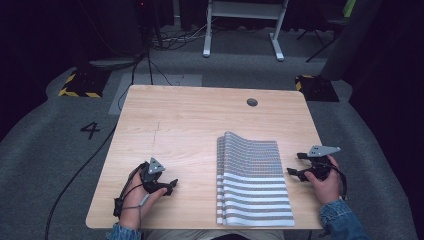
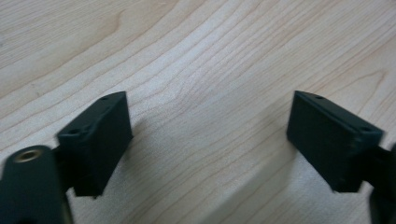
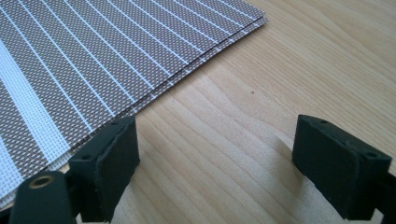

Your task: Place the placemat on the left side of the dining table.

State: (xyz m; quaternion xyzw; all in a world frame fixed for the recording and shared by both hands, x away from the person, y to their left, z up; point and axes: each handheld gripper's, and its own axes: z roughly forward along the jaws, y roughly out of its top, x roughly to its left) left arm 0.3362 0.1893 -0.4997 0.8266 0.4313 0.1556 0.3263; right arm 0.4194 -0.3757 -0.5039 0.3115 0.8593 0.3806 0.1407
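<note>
A stack of striped woven placemats (image 1: pixel 252 182) lies on the right half of the wooden table (image 1: pixel 200 120), its far end curling up. My left gripper (image 1: pixel 172 186) rests low over bare wood at the front left, a hand's width left of the stack. In the left gripper view the left gripper (image 2: pixel 208 140) stands open over nothing but wood grain. My right gripper (image 1: pixel 295 164) sits just beyond the stack's right edge, pointing at it. In the right gripper view the right gripper (image 3: pixel 215 163) is open above bare wood, with the placemats (image 3: pixel 93 60) lying just past its left jaw.
A round cable hole (image 1: pixel 252 102) sits near the table's far edge. Grey carpet surrounds the table, with a painted number on the floor at left (image 1: pixel 90 130), cables, and white desk legs (image 1: pixel 207 30) at the back.
</note>
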